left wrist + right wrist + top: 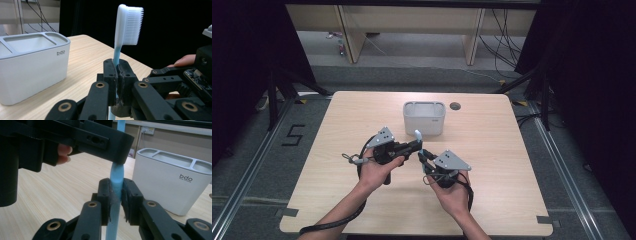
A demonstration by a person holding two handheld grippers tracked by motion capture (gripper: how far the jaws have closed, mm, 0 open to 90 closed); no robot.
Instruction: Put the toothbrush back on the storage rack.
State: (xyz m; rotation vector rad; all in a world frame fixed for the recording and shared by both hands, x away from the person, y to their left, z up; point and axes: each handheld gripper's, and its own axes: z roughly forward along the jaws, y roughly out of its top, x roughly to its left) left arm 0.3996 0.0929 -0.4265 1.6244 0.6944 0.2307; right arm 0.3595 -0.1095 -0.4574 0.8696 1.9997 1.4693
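A toothbrush [417,134] with a white head and pale blue handle stands upright between my two grippers, above the middle of the wooden table [512,165]. My left gripper [415,145] is shut on its neck just under the bristles [132,23]. From the right, my right gripper [425,158] has its pads against the blue handle [117,176] lower down. In the left gripper view the left gripper [117,72] pinches the stem tightly. In the right gripper view the right gripper [116,195] flanks the handle, with the left gripper's body [100,137] overhead.
A white toothbrush holder [424,126] with several top compartments stands just beyond the grippers; it is also in the gripper views [32,72] [170,187]. A round cable hole [455,106] lies to its right. Dark curtains flank the table.
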